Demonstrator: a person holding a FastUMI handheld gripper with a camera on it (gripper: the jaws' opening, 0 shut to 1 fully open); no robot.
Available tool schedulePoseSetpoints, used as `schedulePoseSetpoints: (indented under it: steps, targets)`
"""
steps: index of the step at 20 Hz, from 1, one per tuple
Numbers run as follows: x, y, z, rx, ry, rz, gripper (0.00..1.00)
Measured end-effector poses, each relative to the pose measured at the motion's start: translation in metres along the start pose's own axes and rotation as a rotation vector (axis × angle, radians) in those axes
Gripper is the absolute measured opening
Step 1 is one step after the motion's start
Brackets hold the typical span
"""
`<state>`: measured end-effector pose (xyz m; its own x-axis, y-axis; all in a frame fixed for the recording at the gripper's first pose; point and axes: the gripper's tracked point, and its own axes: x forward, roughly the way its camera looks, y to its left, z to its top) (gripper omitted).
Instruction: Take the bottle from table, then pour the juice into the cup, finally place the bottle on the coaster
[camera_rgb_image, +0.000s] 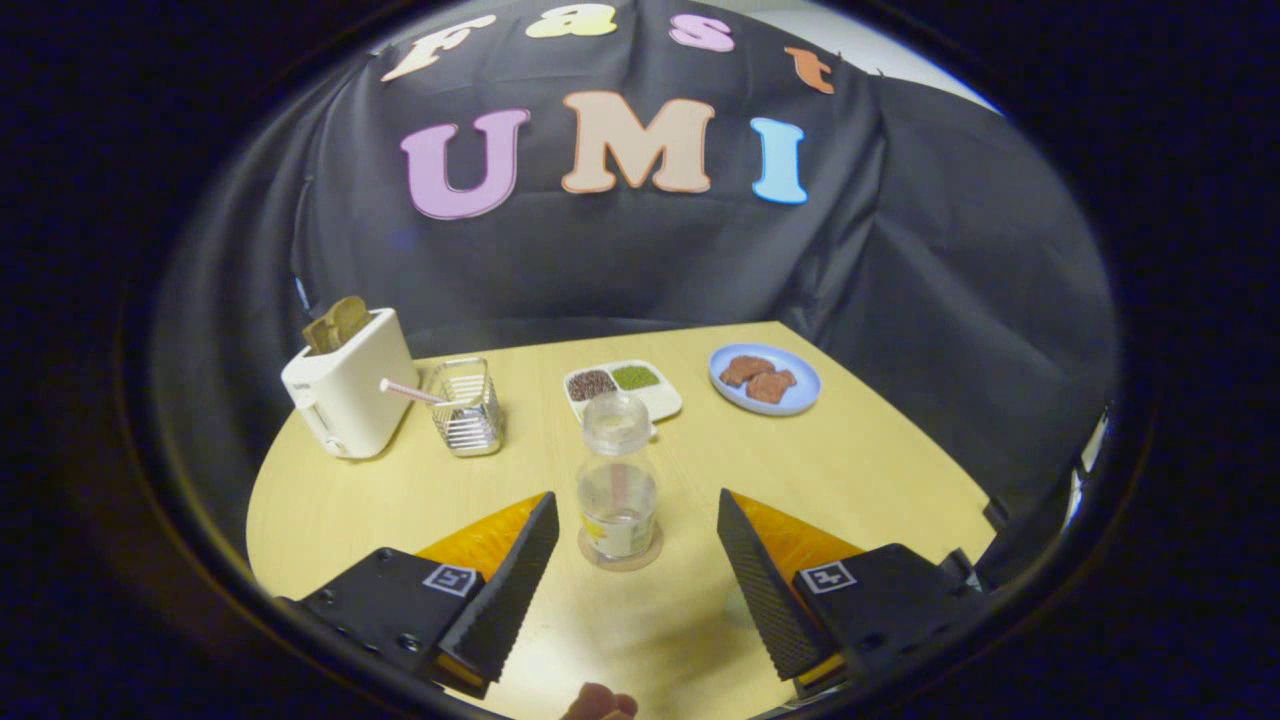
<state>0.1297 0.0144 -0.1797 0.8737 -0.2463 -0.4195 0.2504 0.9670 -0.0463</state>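
Note:
A clear plastic bottle (617, 480) with a clear cap stands upright on the light wooden table (880, 470). It holds a little pale liquid and has a label low on its body. A round transparent coaster (622, 560) lies under its base. My gripper (636, 496) is open, one finger on each side of the bottle with a gap on both sides. Neither finger touches it.
Beyond the bottle lies a white divided tray (660, 402) of dark and green grains. A blue plate (800, 395) with brown biscuits sits to its right. A wire basket (468, 412) and a white toaster (350, 395) holding bread stand at the left. A person's fingertip (598, 703) shows behind the fingers.

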Motion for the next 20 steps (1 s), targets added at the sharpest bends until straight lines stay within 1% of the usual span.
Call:
schedulePoseSetpoints:
  steps: [5,8,11,14,20]
  targets:
    - [-0.034,-0.006,0.065,0.040,-0.128,0.099,1.00]
    - [-0.054,-0.006,0.089,0.029,-0.171,0.163,1.00]
    - [-0.068,-0.004,0.100,0.000,-0.183,0.221,1.00]
    - [-0.082,-0.005,0.104,0.002,-0.193,0.258,1.00]
    - [-0.089,-0.017,0.107,-0.003,-0.198,0.260,1.00]
